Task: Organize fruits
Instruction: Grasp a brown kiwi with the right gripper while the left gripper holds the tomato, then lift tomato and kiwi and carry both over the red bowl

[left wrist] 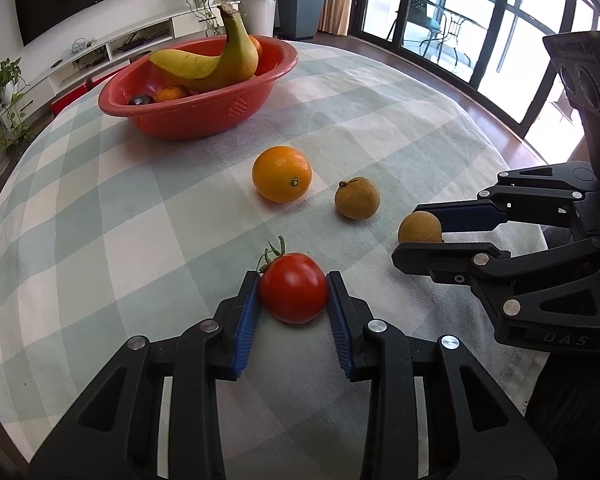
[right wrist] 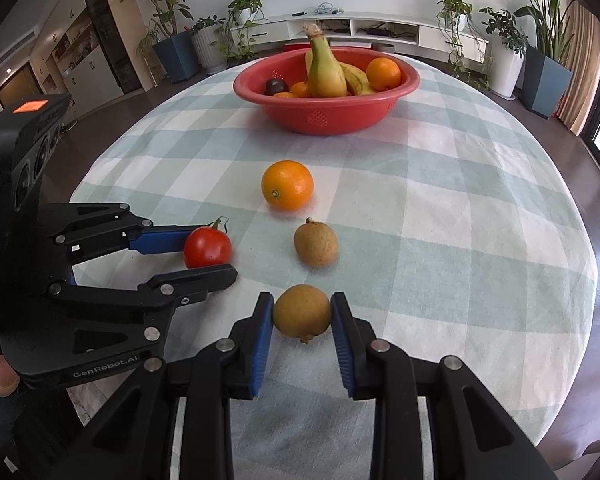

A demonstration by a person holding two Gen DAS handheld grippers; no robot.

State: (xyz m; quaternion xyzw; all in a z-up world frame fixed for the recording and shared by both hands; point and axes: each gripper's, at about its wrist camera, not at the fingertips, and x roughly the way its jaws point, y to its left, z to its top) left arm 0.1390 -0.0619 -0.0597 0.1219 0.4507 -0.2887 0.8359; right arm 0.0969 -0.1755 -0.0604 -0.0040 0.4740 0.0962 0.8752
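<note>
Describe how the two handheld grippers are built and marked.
Both are matte black plastic linkages with silver rivets and ribbed blue pads on the fingers. The left gripper carries white "GenRobot.AI" lettering, a boxy black camera block with round lenses and an orange square on top. The right gripper shows embossed "DAS" lettering and the same lens block. No cables show.

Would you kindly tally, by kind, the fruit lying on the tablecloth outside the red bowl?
Tomato: 1, the tomato between the left gripper pads.
Orange: 1, the orange nearest the red bowl.
Small brown fruit: 2, the near brown fruit between the right gripper pads, and the far brown fruit lying free.
Total: 4.
</note>
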